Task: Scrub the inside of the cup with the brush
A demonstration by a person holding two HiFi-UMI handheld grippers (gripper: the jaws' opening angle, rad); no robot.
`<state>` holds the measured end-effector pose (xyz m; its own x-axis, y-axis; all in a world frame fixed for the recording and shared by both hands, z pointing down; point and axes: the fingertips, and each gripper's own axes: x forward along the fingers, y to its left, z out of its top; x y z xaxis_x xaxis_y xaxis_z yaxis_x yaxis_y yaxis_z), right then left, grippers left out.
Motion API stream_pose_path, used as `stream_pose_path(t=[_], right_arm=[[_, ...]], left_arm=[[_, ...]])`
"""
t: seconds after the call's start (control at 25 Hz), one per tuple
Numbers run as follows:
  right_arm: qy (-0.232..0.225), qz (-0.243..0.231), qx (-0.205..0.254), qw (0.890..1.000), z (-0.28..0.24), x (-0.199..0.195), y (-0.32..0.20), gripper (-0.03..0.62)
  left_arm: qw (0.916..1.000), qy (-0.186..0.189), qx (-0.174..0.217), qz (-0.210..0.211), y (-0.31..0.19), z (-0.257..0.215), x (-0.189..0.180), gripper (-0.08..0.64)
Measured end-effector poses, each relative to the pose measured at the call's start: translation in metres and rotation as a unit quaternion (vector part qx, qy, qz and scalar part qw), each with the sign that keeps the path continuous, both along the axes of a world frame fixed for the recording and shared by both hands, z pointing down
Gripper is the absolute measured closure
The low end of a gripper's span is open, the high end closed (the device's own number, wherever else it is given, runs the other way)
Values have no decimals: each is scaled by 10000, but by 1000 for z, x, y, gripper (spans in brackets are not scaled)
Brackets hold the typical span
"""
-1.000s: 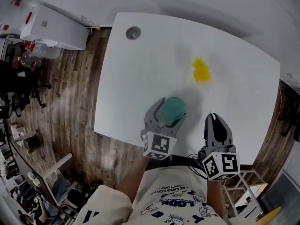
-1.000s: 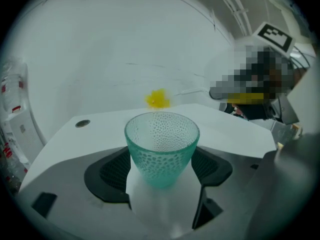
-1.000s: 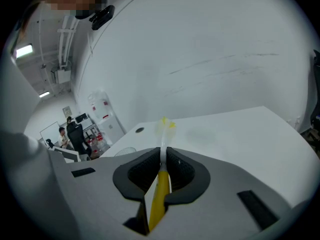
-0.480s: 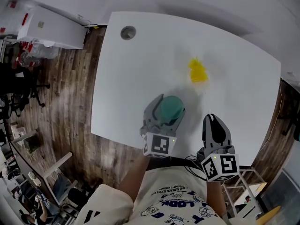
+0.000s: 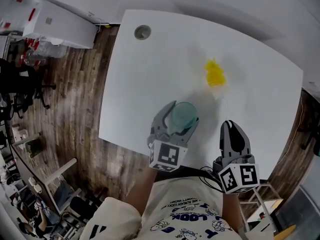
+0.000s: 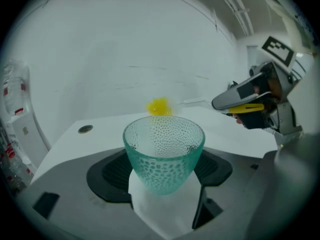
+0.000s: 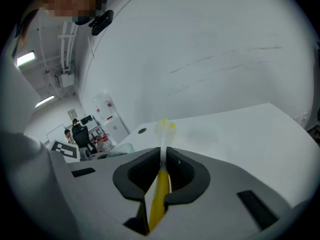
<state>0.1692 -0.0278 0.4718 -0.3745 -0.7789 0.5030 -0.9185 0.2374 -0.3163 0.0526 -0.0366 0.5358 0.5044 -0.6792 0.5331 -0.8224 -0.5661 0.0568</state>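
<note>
Head view: you are pinching the green cup [image 5: 184, 113] in the left gripper [image 5: 180, 117] near the table [image 5: 150, 69]'s front edge, while the right gripper [image 5: 229, 126] is pressing together on the brush [image 5: 215, 74], its yellow head well apart from the cup. The left gripper view is adding the brush's thin pale stem, which could be flexing and skidding off the rim. The right gripper view is showing the yellow handle clamped in a narrow strip of pad, so it may be pivoting under load.

A dimpled teal cup [image 6: 164, 154] stands upright between jaws; the yellow brush [image 7: 159, 194] is clamped.
</note>
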Motion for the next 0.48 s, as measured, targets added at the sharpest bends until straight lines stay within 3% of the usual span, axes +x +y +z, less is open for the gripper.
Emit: stream_pose_path(t=[0.24,0.48], right_arm=[[-42,-110,176,9998,-16,-15,6,549],[-222,-241,331,9989,-42,-34,15,549]], left_arm=[[9994,-273,196,1,4,-26,-24,205],[9992,-263,215,-202,4,-58,-59,204]])
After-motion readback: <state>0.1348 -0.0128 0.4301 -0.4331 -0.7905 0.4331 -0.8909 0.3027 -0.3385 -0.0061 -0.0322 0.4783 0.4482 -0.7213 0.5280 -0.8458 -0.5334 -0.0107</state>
